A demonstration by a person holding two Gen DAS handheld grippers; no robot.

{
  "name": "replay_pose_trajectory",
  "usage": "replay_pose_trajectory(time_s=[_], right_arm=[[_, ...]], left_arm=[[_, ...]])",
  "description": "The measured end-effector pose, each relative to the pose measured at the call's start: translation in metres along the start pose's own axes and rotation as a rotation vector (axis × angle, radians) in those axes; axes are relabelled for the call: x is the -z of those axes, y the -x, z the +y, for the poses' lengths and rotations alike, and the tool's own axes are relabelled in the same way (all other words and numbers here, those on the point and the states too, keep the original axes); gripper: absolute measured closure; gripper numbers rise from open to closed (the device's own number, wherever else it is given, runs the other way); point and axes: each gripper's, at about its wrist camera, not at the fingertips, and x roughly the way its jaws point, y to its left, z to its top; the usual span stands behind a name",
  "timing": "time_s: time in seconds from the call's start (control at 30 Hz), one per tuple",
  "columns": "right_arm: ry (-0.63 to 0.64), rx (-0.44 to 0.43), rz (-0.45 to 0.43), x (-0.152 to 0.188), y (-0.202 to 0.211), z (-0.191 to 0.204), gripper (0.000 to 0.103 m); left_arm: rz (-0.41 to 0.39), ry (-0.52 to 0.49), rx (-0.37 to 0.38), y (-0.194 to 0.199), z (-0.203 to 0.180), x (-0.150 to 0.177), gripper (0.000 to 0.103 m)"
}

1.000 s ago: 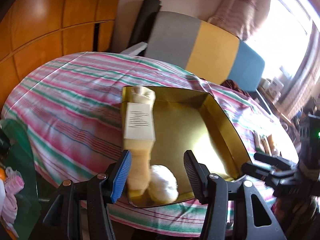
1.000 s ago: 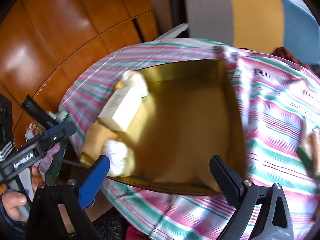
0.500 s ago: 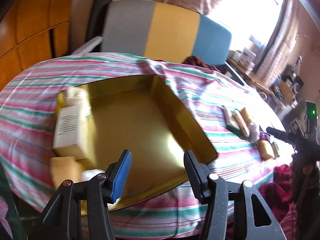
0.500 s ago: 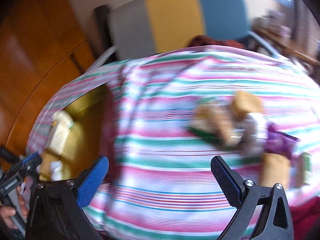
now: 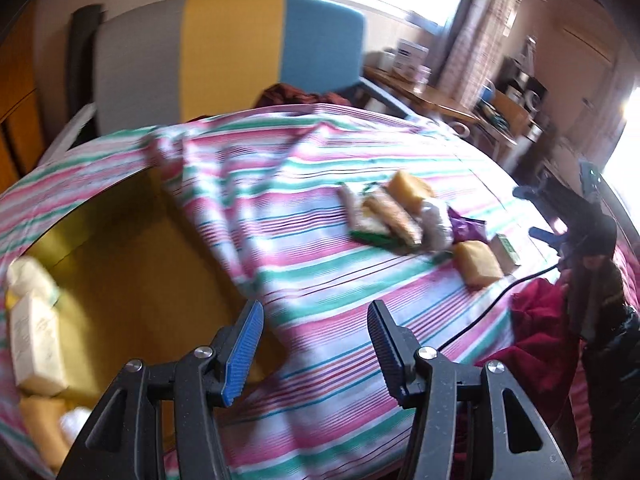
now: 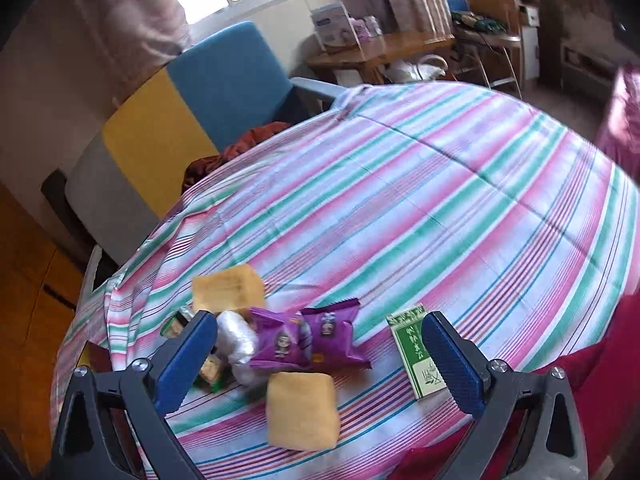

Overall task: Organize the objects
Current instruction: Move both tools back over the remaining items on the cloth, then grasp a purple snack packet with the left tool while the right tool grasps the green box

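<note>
A loose cluster of small wrapped snacks was recorded on the striped pink, green and white tablecloth [image 6: 440, 184], just ahead of the right gripper [image 6: 320, 354]. Two purple foil packets [image 6: 308, 336] lay side by side at the middle of the cluster, long axes running roughly across the right wrist view. A flat green-and-white printed box [image 6: 416, 354] lay just beside the right finger, its long axis pointing away from the camera and slightly leftward. Two pale yellow, soft-looking square cakes in clear wrap were noted: one nearest the camera [image 6: 302, 414], one at the far side [image 6: 228, 288]. A crinkled silvery-white wrapped piece [image 6: 238, 340] lay partly behind the left blue-padded finger [image 6: 188, 360].

The right gripper's jaws were spread wide, with nothing between the pads.

In the left wrist view, the left gripper [image 5: 316, 346] hung over the cloth, jaws parted and empty. The gold-coloured shallow cardboard tray [image 5: 132, 264] was seen at lower left, a cream rectangular box [image 5: 34, 350] lying along its left wall. The image was motion-blurred. A grey, yellow and blue upholstered chair [image 5: 232, 48] stood behind the table.
</note>
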Motion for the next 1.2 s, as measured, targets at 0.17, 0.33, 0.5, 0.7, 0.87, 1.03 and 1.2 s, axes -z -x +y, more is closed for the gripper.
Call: replay_pose_trajectory(time_s=[0.17, 0.33, 0.5, 0.7, 0.87, 1.03, 1.2], right_arm=[[-0.105, -0.087, -0.035, -0.003, 0.004, -0.017, 0.000], [-0.176, -0.159, -0.090, 0.001, 0.013, -0.027, 0.000], [-0.241, -0.201, -0.158, 0.004, 0.024, -0.039, 0.000], [-0.283, -0.240, -0.229, 0.006, 0.034, -0.046, 0.000], [-0.317, -0.285, -0.241, 0.007, 0.034, -0.051, 0.000], [-0.345, -0.328, -0.236, 0.008, 0.031, -0.057, 0.000], [-0.354, -0.363, -0.225, 0.009, 0.029, -0.059, 0.000]], left_arm=[[0.025, -0.074, 0.087, -0.027, -0.046, -0.023, 0.048], [0.048, -0.176, 0.176, -0.055, -0.099, -0.049, 0.049], [0.094, -0.260, 0.277, -0.087, -0.153, -0.076, 0.053], [0.174, -0.328, 0.344, -0.135, -0.211, -0.095, 0.057], [0.254, -0.373, 0.317, -0.178, -0.237, -0.094, 0.057], [0.325, -0.394, 0.268, -0.211, -0.252, -0.088, 0.057], [0.352, -0.392, 0.232, -0.231, -0.259, -0.086, 0.057]])
